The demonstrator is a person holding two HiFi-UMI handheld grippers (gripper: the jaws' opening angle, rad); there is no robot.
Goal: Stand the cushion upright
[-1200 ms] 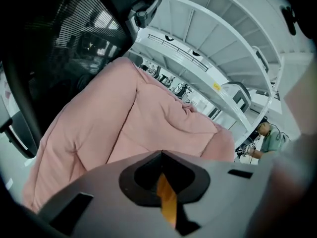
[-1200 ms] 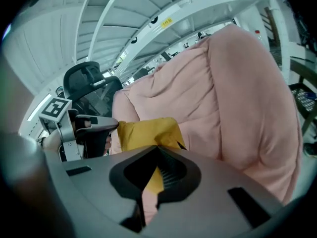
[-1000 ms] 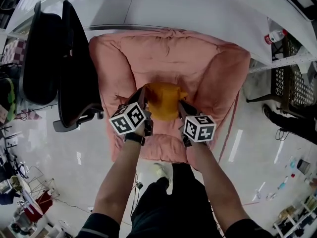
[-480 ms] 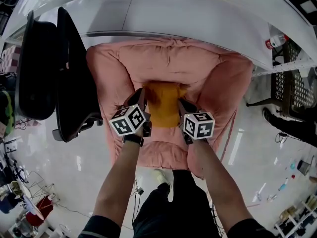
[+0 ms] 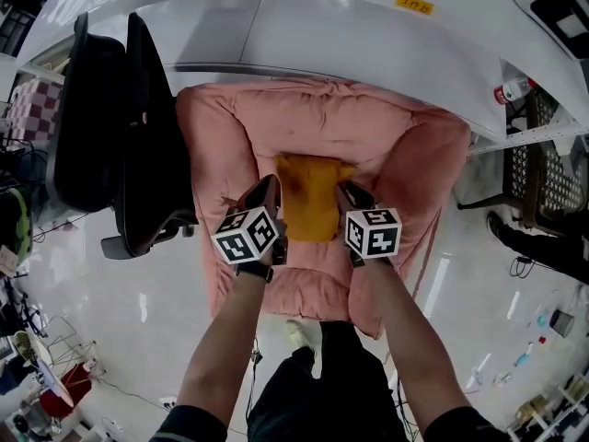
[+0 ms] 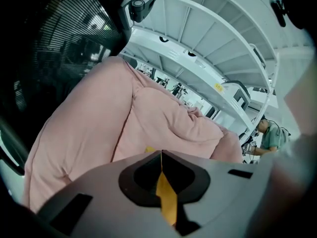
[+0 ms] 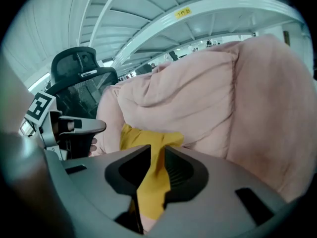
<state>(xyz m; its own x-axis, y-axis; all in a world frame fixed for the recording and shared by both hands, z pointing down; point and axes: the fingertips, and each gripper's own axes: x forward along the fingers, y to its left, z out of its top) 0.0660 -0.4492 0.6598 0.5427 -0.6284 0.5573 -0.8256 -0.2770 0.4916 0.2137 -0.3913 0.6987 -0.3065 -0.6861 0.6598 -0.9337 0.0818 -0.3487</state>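
A yellow cushion (image 5: 311, 197) sits on the seat of a pink padded armchair (image 5: 322, 122), leaning toward its backrest. My left gripper (image 5: 271, 190) is shut on the cushion's left edge; a thin strip of yellow fabric (image 6: 166, 195) shows pinched between its jaws. My right gripper (image 5: 348, 193) is shut on the cushion's right edge, with yellow fabric (image 7: 153, 180) squeezed between its jaws and the cushion's top (image 7: 143, 135) rising against the pink backrest (image 7: 188, 98). Both arms reach in from the bottom of the head view.
A black mesh office chair (image 5: 106, 132) stands close to the armchair's left side. White curved desk edges (image 5: 368, 26) run behind the armchair. A wire rack (image 5: 548, 145) is at the right. The glossy floor (image 5: 101, 320) lies around my legs.
The cushion has gone from a bunched, rounded lump to a flatter, taller shape set against the backrest. Both grippers have shifted slightly with it, still holding its two edges.
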